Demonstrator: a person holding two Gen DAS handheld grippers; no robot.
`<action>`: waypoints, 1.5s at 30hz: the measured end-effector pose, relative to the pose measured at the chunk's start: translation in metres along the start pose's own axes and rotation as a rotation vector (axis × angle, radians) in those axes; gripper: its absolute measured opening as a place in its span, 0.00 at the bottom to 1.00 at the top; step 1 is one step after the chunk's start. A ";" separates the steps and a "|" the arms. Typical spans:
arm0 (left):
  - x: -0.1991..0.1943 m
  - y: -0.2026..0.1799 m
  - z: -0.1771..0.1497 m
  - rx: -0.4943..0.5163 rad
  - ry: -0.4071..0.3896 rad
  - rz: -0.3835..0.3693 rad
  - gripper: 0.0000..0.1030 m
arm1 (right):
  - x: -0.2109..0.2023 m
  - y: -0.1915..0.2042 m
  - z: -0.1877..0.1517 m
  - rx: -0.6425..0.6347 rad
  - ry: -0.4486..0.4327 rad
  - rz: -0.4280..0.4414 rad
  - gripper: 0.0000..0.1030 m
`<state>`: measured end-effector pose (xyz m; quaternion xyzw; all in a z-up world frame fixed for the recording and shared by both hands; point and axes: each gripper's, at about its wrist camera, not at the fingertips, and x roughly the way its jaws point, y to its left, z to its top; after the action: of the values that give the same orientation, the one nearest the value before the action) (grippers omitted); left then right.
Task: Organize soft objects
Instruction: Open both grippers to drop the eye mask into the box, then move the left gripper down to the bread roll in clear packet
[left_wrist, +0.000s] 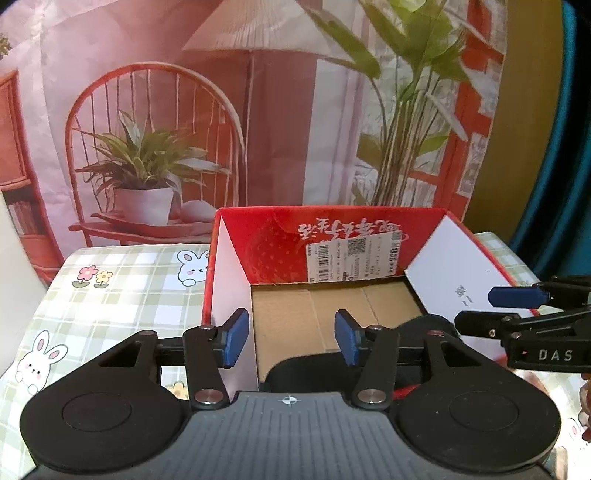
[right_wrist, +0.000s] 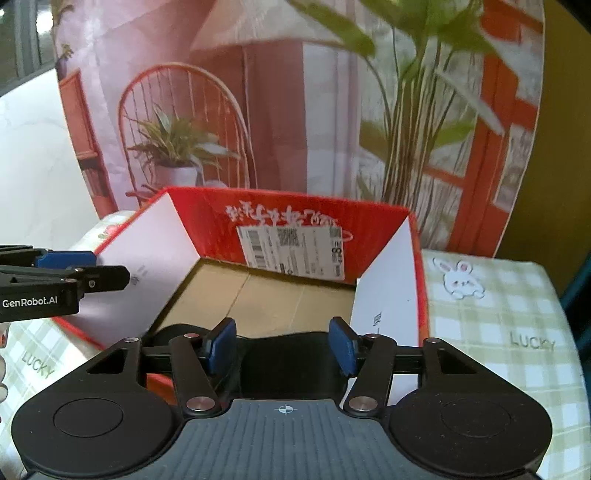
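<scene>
A red cardboard box (left_wrist: 273, 236) (right_wrist: 207, 218) stands open on the table, with white flaps and a brown floor. A black soft object (left_wrist: 306, 367) (right_wrist: 284, 356) lies inside it by the near wall. My left gripper (left_wrist: 291, 338) hangs over the box's near left corner, its blue pads apart and touching nothing. My right gripper (right_wrist: 282, 345) is over the black object, with its jaws open and the pads clear of it. Each gripper also shows at the edge of the other's view: the right gripper (left_wrist: 495, 312) and the left gripper (right_wrist: 92, 269).
A green plaid tablecloth (left_wrist: 110, 295) (right_wrist: 498, 332) with rabbit prints covers the table on both sides of the box. A printed backdrop (left_wrist: 258, 110) showing a chair, a lamp and plants hangs close behind the box. A shipping label (left_wrist: 354, 258) sticks to the box's back wall.
</scene>
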<state>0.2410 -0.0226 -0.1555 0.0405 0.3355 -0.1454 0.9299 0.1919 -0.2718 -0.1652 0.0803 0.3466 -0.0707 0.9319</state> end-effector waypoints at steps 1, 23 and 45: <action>-0.005 -0.001 -0.002 -0.001 -0.002 -0.003 0.53 | -0.007 0.001 -0.002 -0.001 -0.012 0.006 0.51; -0.104 -0.039 -0.101 -0.078 0.014 -0.123 0.54 | -0.129 0.022 -0.131 -0.005 -0.089 0.029 0.51; -0.094 -0.061 -0.087 -0.063 0.004 -0.150 0.53 | -0.143 -0.019 -0.168 -0.027 -0.122 -0.075 0.62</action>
<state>0.1004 -0.0427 -0.1618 -0.0138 0.3439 -0.2038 0.9165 -0.0256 -0.2457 -0.1986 0.0502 0.2929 -0.1055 0.9490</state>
